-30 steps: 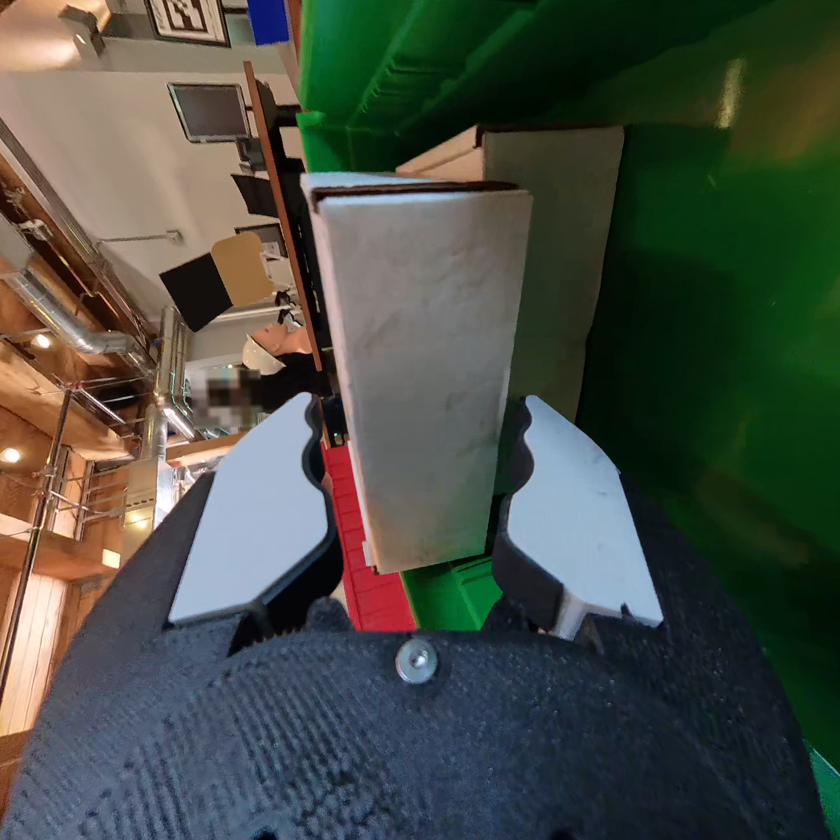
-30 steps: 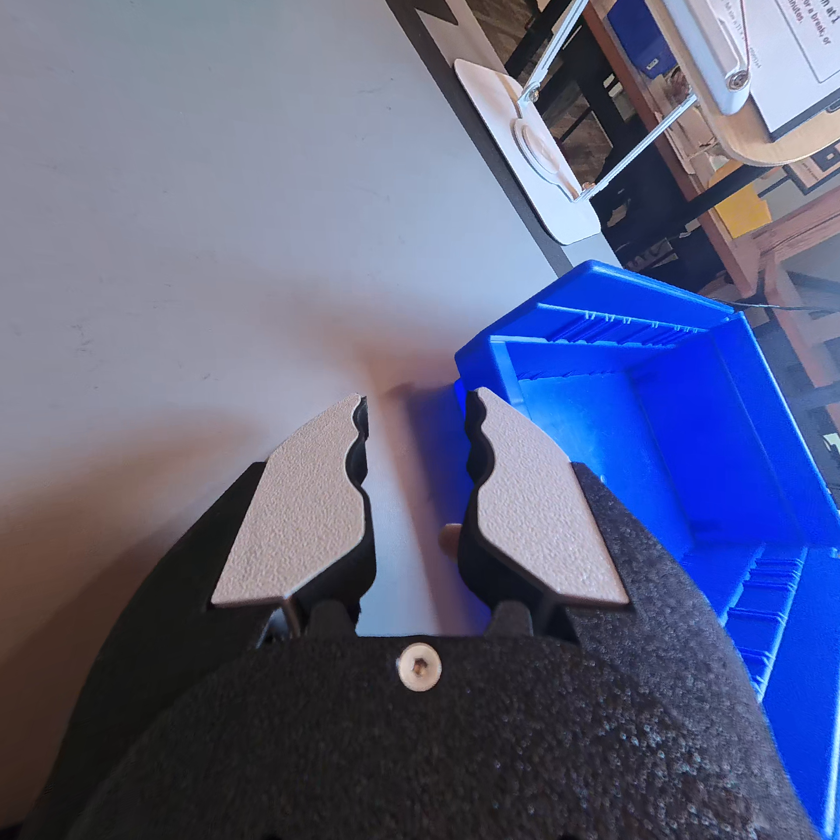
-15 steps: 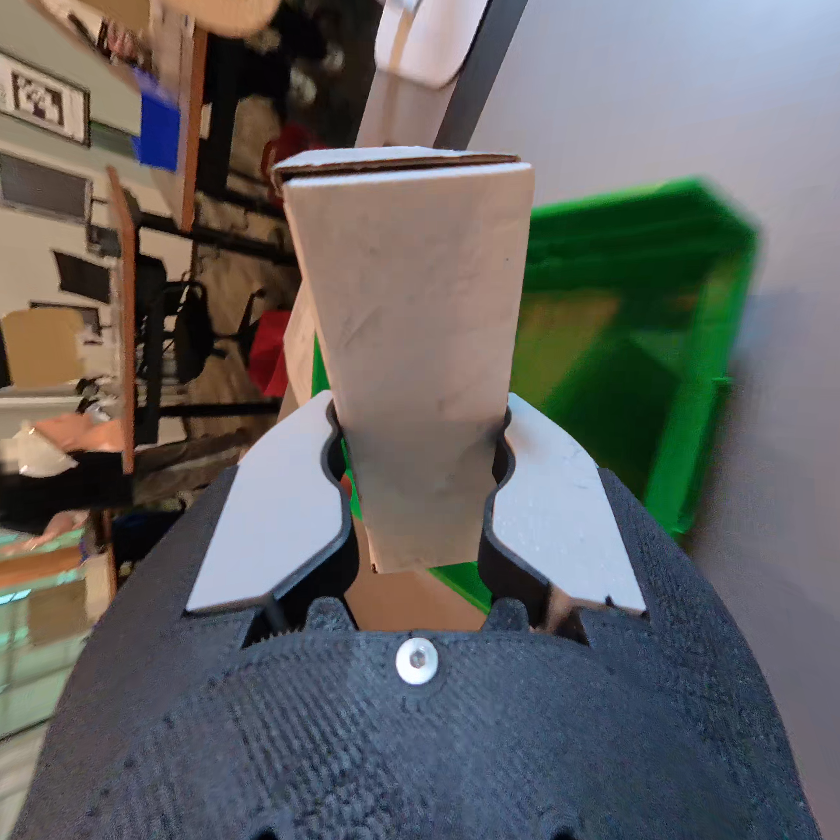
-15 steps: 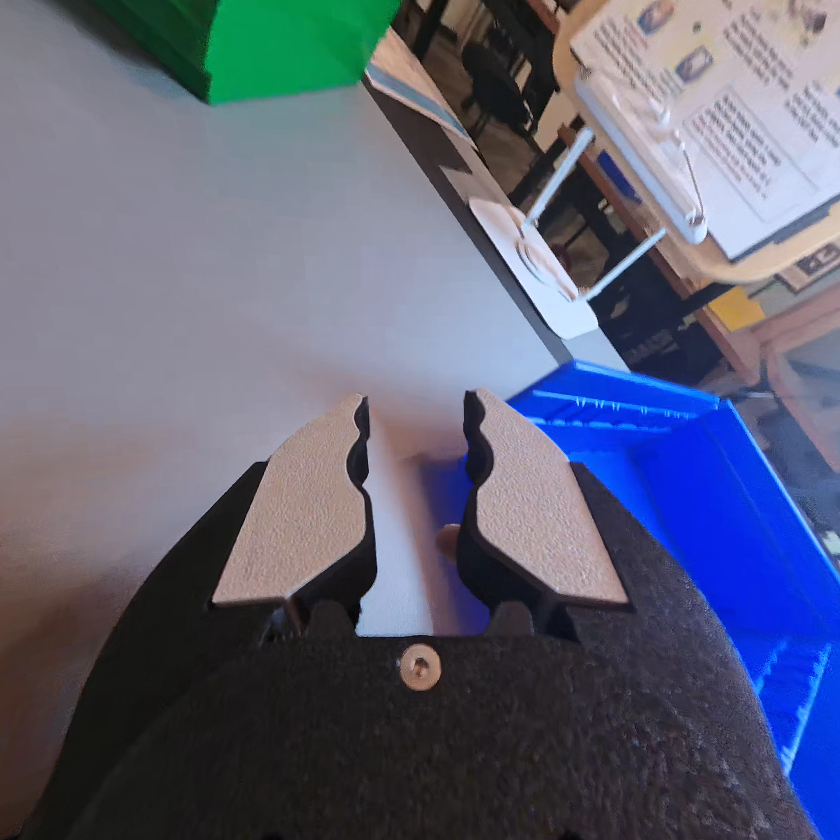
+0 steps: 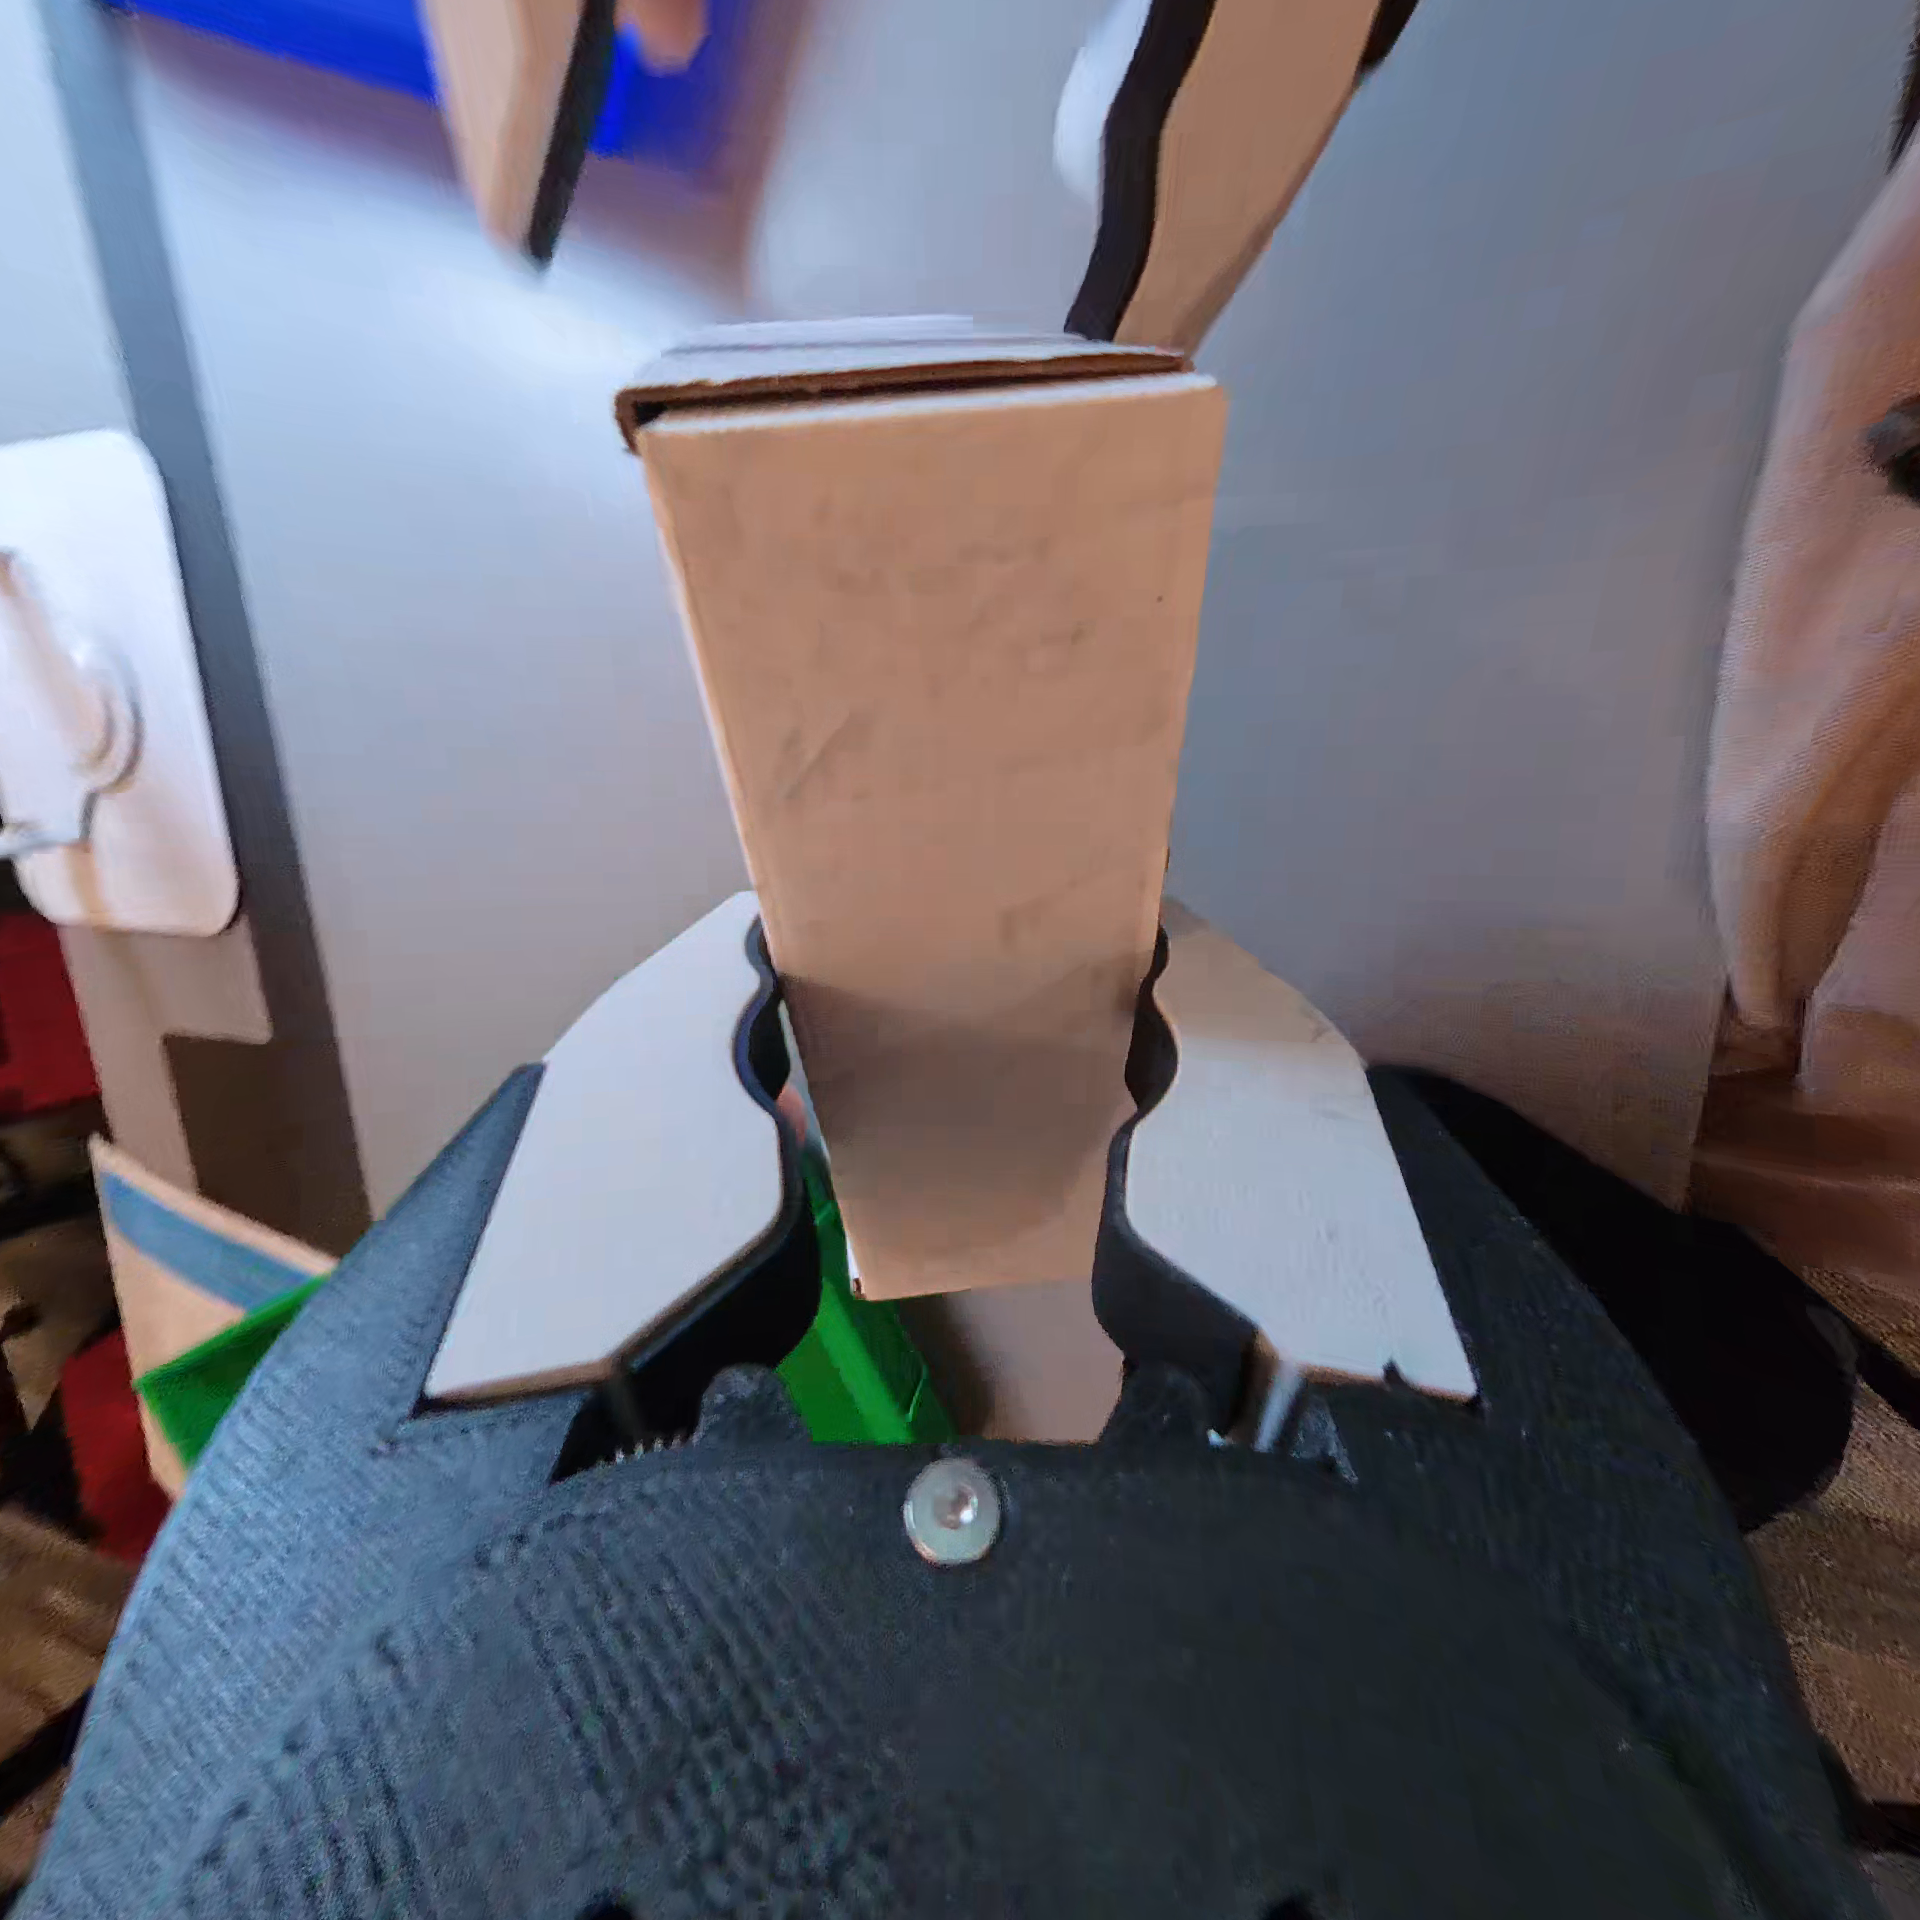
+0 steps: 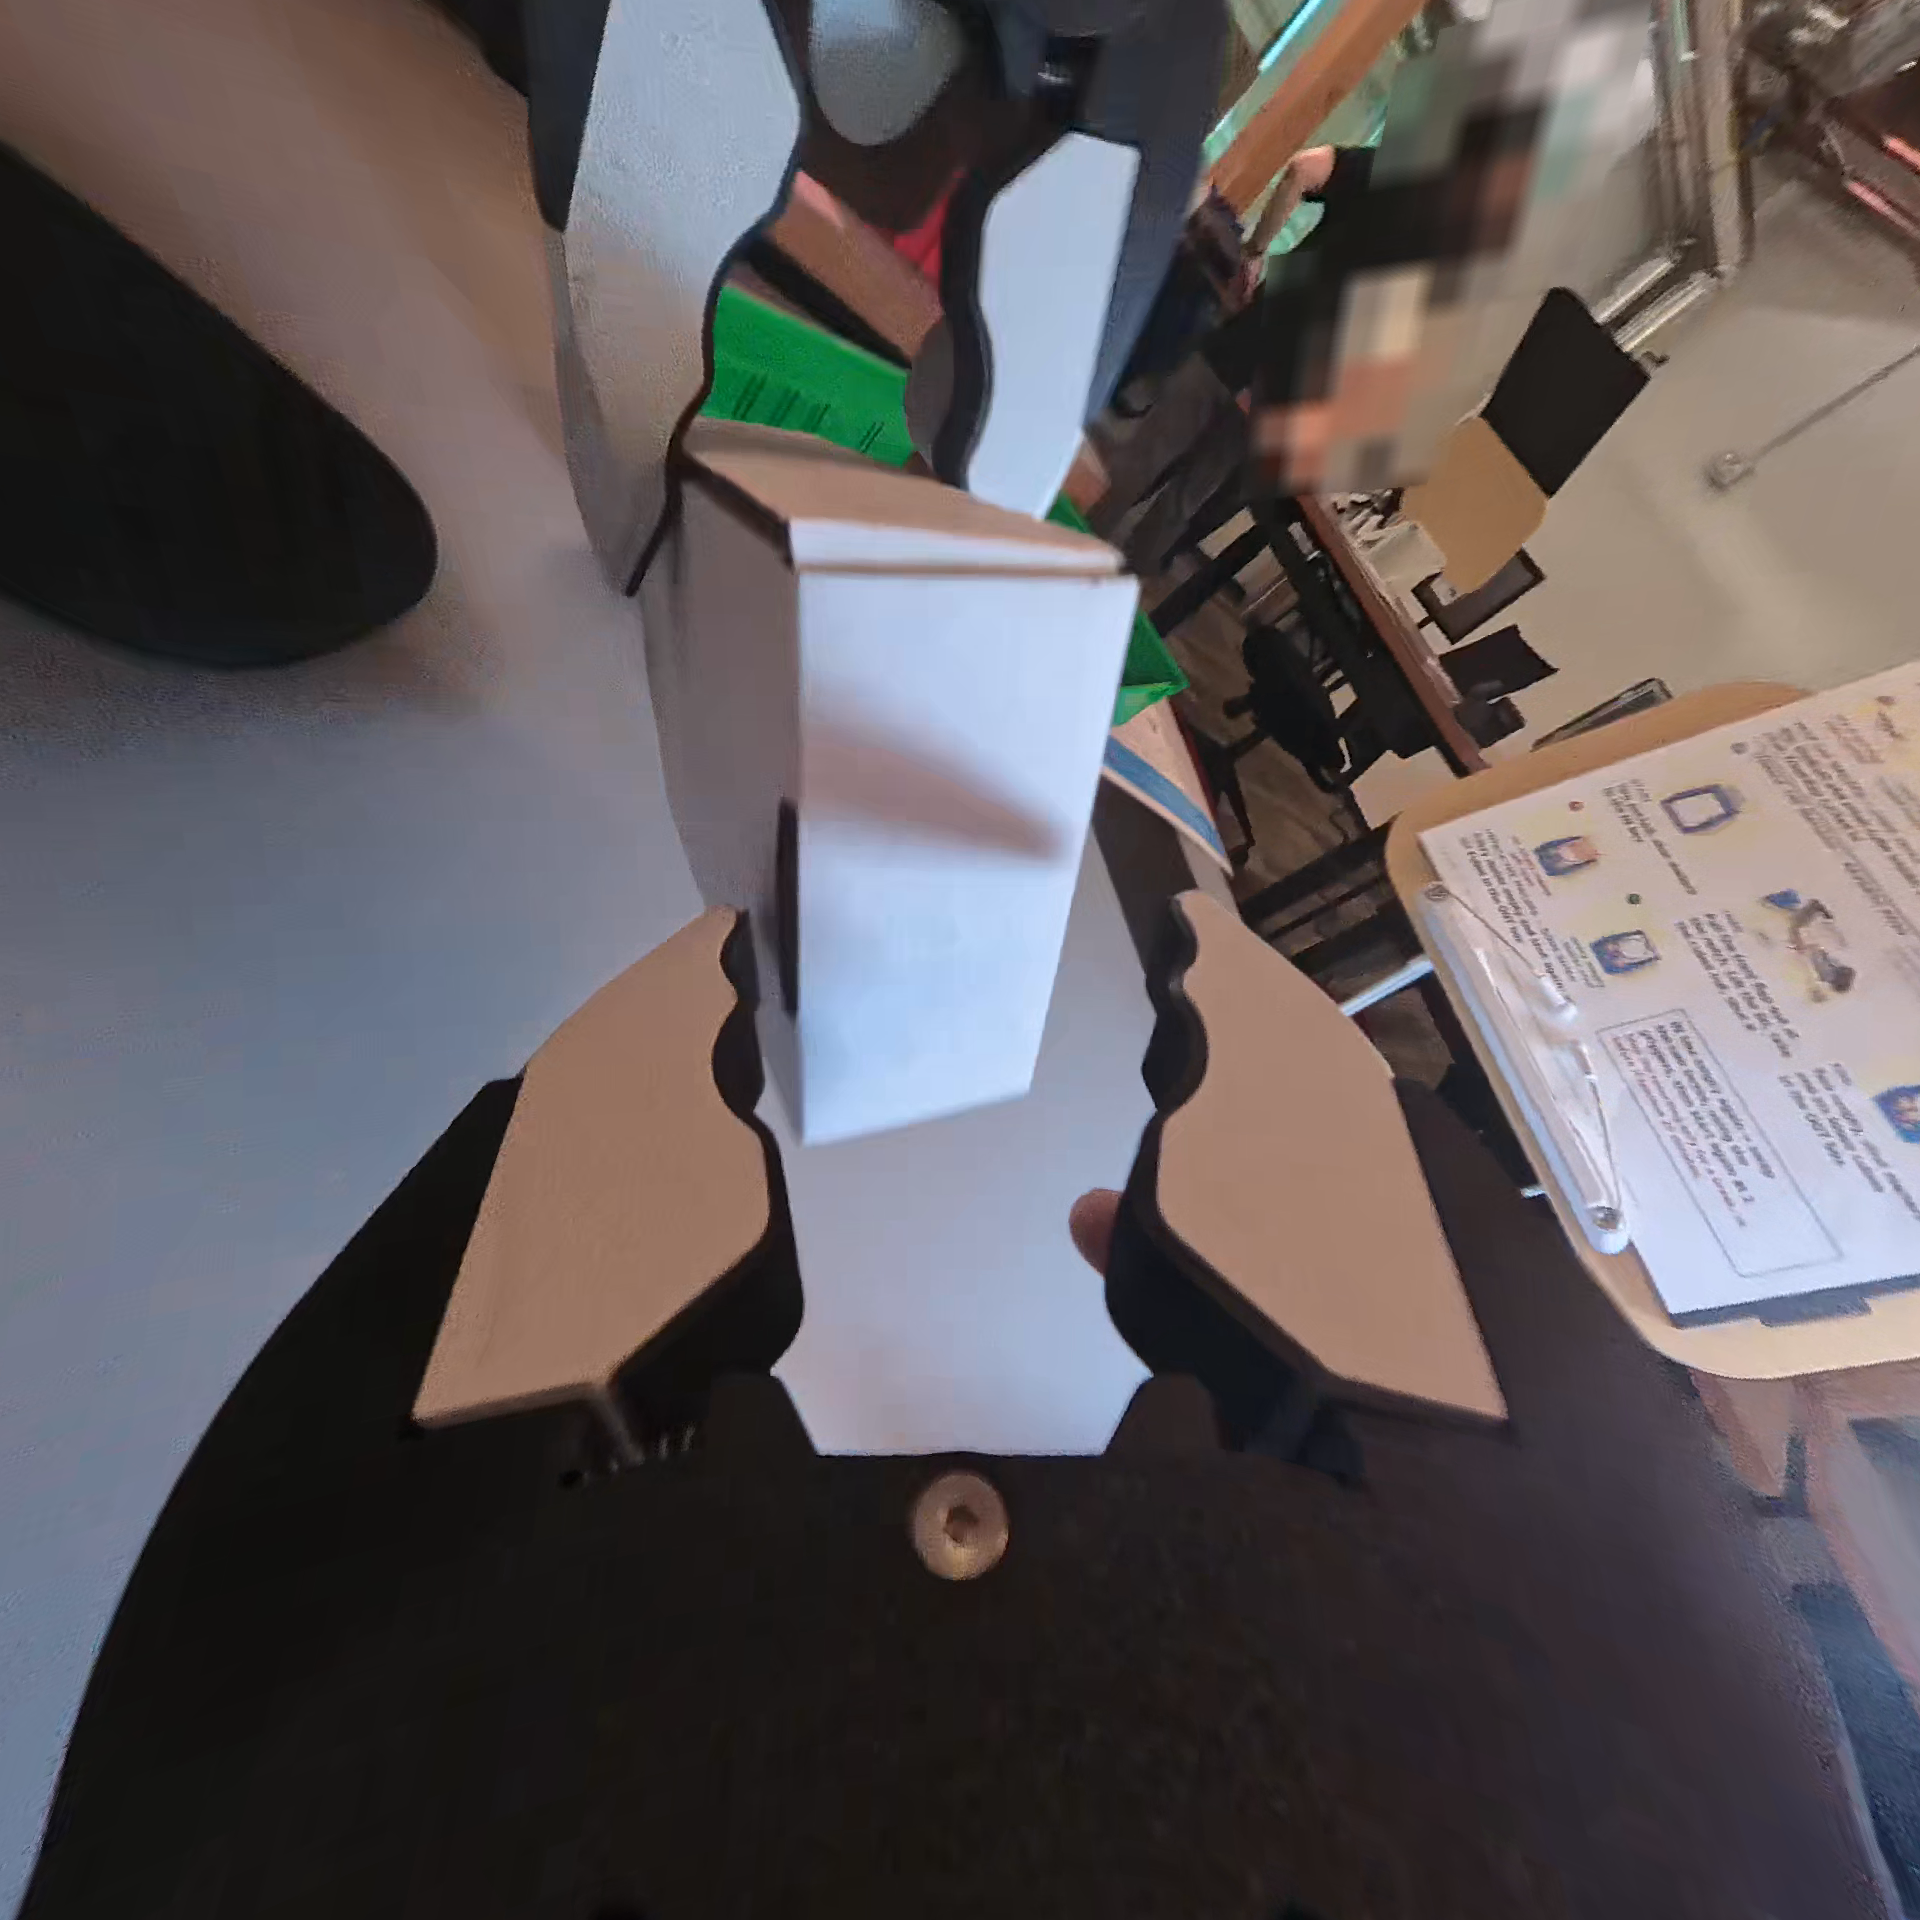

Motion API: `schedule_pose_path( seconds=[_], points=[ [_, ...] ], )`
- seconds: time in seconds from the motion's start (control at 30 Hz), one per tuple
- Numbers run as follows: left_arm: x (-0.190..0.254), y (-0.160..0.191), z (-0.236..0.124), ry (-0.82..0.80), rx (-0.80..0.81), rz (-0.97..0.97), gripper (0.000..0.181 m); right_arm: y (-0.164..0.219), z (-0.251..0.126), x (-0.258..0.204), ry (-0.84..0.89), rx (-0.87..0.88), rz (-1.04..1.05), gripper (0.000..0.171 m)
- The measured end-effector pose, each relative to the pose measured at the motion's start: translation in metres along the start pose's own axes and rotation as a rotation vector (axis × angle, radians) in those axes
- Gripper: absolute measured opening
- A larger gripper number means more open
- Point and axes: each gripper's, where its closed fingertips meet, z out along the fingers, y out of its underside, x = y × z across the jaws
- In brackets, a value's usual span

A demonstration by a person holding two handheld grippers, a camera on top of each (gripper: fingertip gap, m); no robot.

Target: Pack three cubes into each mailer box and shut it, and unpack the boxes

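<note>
The left claw (image 5: 951, 1049) is clenched on 1 closed box (image 5: 935, 727), held above the grey desk (image 5: 468, 520) with a green bin (image 5: 852, 1351) below. The right claw (image 6: 951, 997) is spread wide around the box's far end (image 6: 935, 810), 1 finger perhaps just touching it. No cubes show, so the box probably waits to be opened; packing looks barely begun.

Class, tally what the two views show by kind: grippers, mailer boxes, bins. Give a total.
Grippers: 2, left gripper and right gripper
mailer box: 1
Bins: 2, green bin and blue bin
Total: 5
</note>
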Motion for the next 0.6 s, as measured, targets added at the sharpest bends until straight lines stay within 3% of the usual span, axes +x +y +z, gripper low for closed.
schedule_pose_path(
  seconds=[0.07, 0.17, 0.27, 0.37, 0.47, 0.6],
  points=[
    [0.006, -0.009, 0.014, 0.026, -0.008, 0.04, 0.065, 0.009, 0.008, -0.014, -0.052, -0.043, -0.005, 0.077],
    [0.01, -0.019, 0.024, 0.075, 0.041, 0.056, 0.065, 0.024, 0.006, -0.03, -0.108, -0.046, 0.008, 0.068],
    [0.013, -0.035, 0.023, 0.12, 0.195, 0.002, 0.064, 0.026, -0.004, -0.032, -0.155, 0.028, 0.108, 0.067],
    [0.001, -0.045, 0.017, 0.024, 0.364, -0.016, 0.061, 0.026, -0.014, -0.028, -0.181, 0.103, 0.232, 0.066],
    [-0.019, -0.038, 0.009, -0.069, 0.536, -0.155, 0.065, 0.044, -0.024, -0.02, -0.192, 0.096, 0.325, 0.066],
    [-0.033, -0.018, 0.02, -0.019, 0.761, -0.41, 0.08, 0.067, -0.038, -0.012, -0.175, 0.097, 0.435, 0.066]
  ],
)
